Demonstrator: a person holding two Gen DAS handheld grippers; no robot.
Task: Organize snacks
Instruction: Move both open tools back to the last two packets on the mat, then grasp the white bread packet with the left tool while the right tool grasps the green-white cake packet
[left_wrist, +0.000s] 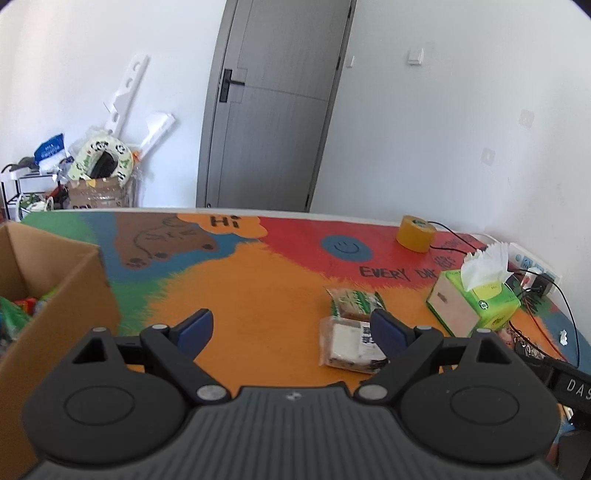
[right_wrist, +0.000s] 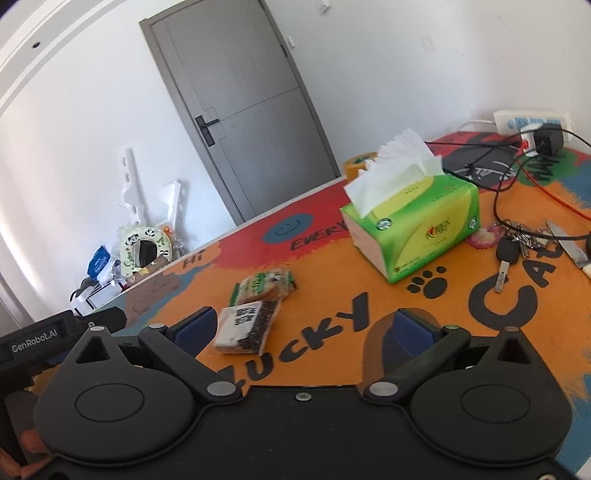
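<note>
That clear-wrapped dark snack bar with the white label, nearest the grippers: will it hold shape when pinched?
The clear-wrapped dark snack bar with the white label looks blocky, so it probably stays fairly stiff. Its glossy film may slip or crinkle. It seems light and flat, unlikely to roll.

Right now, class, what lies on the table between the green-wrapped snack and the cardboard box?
Nothing: in the left wrist view, only bare painted tabletop separates the green-wrapped snack from the cardboard box.

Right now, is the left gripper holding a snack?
No, the left gripper is open and empty; both snack packets lie on the table.
</note>
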